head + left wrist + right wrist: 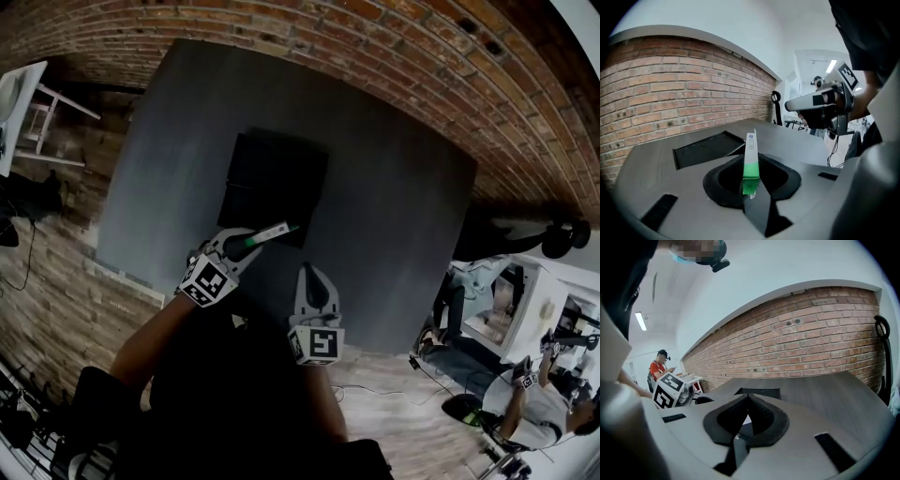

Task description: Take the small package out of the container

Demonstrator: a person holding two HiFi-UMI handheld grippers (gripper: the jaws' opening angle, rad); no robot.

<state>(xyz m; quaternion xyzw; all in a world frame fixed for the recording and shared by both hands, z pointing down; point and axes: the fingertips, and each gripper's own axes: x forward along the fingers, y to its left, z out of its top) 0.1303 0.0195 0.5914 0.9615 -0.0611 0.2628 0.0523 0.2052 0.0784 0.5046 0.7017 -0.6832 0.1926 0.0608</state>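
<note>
My left gripper [240,247] is clamped on the small package [751,159] by its green lower end only, with the long white end sticking out past the jaws. That is the weak point, I think. With so little of it pinched, the package could pivot or slide out if I swing or roll the wrist quickly, and it would fall back into the container [272,187] or onto the table [394,206]. Squeezing harder could crease it, since it looks thin and light. The free end also points over the near edge of the container, so a low sweep might catch the rim.

The package stands upright between the left jaws, edge-on to that gripper's camera. The black container lies flat on the table beyond it and slightly to the left, apart from it. From the head view the package seems lifted clear, its tip over the container's near corner.

Further right, my right gripper [313,274] hangs near my body with its jaws together on nothing, apart from both package and container.
</note>
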